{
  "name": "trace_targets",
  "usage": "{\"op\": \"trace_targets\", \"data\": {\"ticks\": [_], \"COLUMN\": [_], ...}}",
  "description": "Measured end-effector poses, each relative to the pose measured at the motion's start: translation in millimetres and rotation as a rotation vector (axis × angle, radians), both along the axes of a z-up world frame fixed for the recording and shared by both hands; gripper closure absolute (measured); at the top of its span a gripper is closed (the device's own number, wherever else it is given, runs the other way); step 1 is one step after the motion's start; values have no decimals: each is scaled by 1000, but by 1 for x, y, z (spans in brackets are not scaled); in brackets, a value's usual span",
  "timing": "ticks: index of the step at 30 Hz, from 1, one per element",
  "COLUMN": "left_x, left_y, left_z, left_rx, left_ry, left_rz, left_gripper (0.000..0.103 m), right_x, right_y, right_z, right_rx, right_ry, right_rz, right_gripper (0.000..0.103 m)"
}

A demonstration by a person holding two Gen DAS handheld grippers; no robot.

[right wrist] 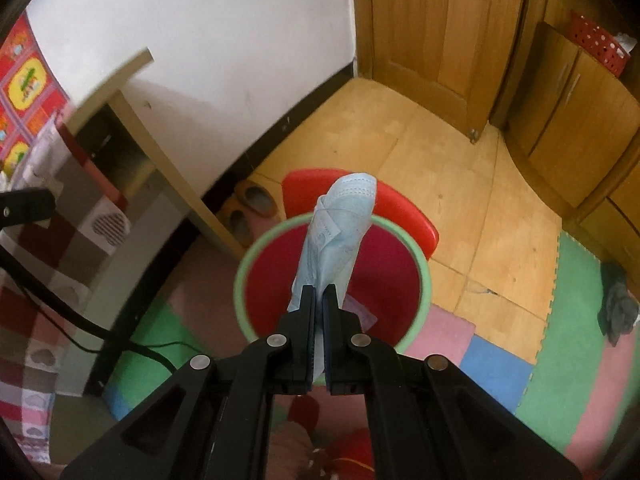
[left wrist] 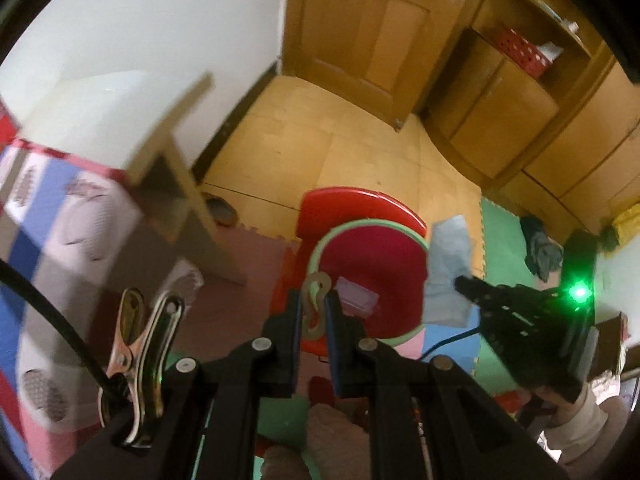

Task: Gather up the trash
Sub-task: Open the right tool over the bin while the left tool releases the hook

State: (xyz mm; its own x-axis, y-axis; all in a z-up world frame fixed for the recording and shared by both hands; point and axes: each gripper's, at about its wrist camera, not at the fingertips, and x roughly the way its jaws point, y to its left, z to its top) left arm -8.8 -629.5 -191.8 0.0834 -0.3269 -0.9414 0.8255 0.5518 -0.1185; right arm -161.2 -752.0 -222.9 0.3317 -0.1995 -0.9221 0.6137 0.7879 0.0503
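Hanging crumpled from the right gripper (right wrist: pixel 319 294): pale-blue mask (right wrist: pixel 340 228), probably pleated.

The bin (right wrist: pixel 240 280) looks like smooth plastic, red inside with a pale green rim. The face mask (right wrist: pixel 340 232) at 12 o'clock is soft pleated cloth, matt blue. The door (right wrist: pixel 432 40) is glossy wood. The floor mats (right wrist: pixel 580 340) look like matt foam.

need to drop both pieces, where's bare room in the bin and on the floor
Bin bottom is bare except a clear wrapper on one side. Open wood floor between red stool and door. Crowded beside slippers.
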Motion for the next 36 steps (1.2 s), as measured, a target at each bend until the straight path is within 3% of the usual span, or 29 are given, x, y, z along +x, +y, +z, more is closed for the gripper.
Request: {"op": "trace_targets", "data": {"ticks": [7, 16, 20, 27, 32, 34, 36], "left_x": [-20, -31, -35, -42, -42, -43, -45], "left_y": [-46, -84, -94, -108, -109, -110, -111], "left_z": [-54, -115, -132, -149, -147, -145, -143], "left_rx": [41, 64, 71, 91, 74, 62, 57], "left_ry": [64, 219, 247, 245, 246, 252, 249], "left_rz": [-78, -100, -114, -146, -151, -167, -180], "left_gripper": [92, 92, 92, 90, 73, 69, 68], "right_x": [-4, -1, -1, -3, -5, -5, -5], "right_y": [-16, -32, -33, -34, -36, -36, -37], "right_z": [-36, -77, -90, -97, -94, -93, -92], "right_rx": [26, 53, 70, 84, 85, 83, 87], "right_ry": [39, 94, 116, 128, 115, 113, 105], "right_rz": [-14, -10, -9, -2, 0, 3, 1], "right_gripper": [99, 99, 99, 99, 93, 92, 85]}}
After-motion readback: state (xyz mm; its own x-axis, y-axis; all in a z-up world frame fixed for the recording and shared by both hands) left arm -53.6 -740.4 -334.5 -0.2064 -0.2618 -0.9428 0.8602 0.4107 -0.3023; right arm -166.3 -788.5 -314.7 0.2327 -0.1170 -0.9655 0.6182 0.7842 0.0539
